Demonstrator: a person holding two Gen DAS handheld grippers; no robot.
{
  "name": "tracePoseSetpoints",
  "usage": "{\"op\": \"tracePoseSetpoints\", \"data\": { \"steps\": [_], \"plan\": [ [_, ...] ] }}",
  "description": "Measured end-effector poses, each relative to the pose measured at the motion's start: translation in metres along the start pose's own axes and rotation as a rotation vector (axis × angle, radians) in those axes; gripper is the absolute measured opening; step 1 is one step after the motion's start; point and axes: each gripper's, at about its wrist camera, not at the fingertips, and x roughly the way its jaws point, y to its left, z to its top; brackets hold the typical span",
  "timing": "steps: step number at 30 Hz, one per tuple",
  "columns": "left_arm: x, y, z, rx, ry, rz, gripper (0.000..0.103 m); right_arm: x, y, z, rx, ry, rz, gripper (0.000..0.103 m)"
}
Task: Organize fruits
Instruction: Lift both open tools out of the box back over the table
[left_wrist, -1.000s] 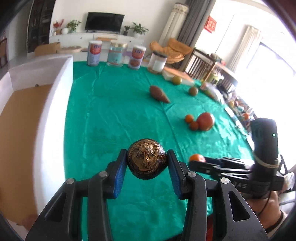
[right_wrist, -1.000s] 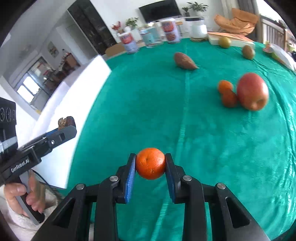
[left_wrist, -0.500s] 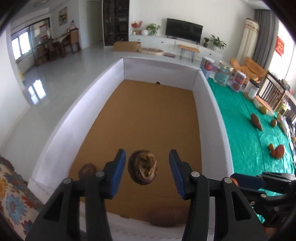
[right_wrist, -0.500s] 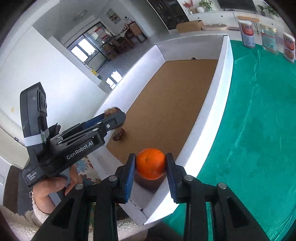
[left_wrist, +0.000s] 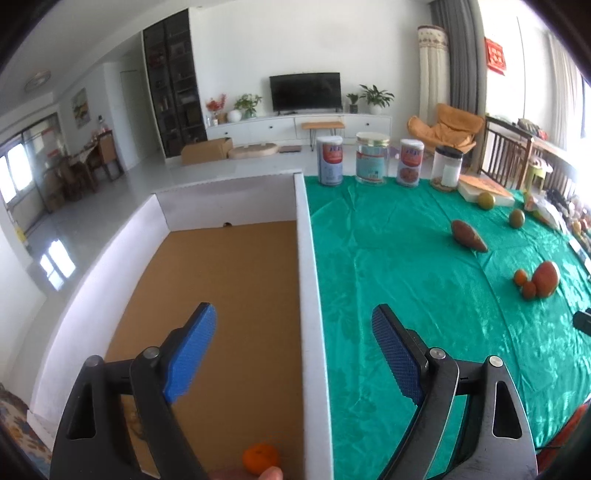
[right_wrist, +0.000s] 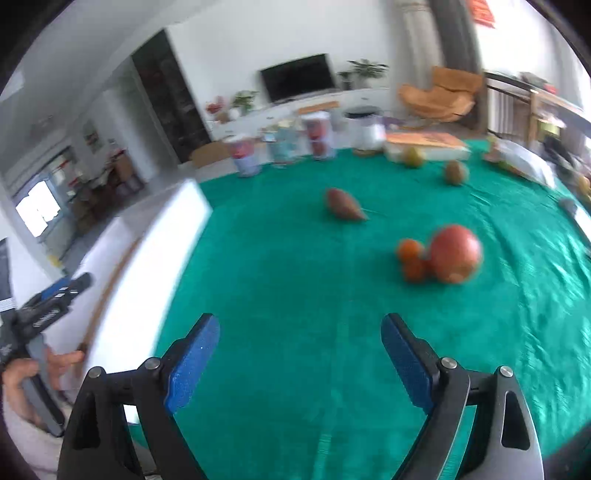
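Left gripper (left_wrist: 293, 345) has its jaws wide apart w/ nothing between them, hanging right over the white wall of the box (left_wrist: 308, 295), so half of it looks into the box and half over the green desk (left_wrist: 388, 266). An orange (left_wrist: 260, 458) sits on the brown box floor at the near end, just beside that wall. Something brownish shows behind the left finger but it's too hidden to tell what.

Right gripper (right_wrist: 300, 354) is also spread open and empty, over the desk; that view is pretty blurry. Still out on the cloth: an apple (left_wrist: 546, 278) w/ two small oranges (left_wrist: 524, 282) touching it, a sweet potato (left_wrist: 468, 236) farther back, and two greenish fruits (left_wrist: 516, 218) near the far edge. Four jars (left_wrist: 373, 158) stand in a row at the back of the desk.
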Motion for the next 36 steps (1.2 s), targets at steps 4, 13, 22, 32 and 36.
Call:
{"op": "tracePoseSetpoints", "data": {
  "steps": [4, 13, 22, 32, 36],
  "plan": [
    [0.011, -0.032, -0.007, 0.112, 0.059, 0.006, 0.088, 0.009, -0.09, 0.0, 0.153, 0.056, -0.204, 0.089],
    [0.006, -0.027, -0.02, 0.122, 0.107, 0.033, 0.088, 0.047, -0.141, 0.004, 0.264, 0.109, -0.256, 0.089],
    [-0.062, -0.066, -0.006, 0.147, -0.251, 0.162, 0.092, 0.039, -0.132, 0.003, 0.217, 0.038, -0.333, 0.089],
    [-0.003, -0.16, -0.012, 0.09, -0.03, -0.28, 0.096, 0.024, -0.108, 0.007, 0.113, -0.056, -0.357, 0.091],
    [0.051, -0.19, -0.024, 0.149, 0.066, -0.241, 0.096, 0.035, -0.12, 0.007, 0.164, 0.001, -0.323, 0.092]
  ]
}}
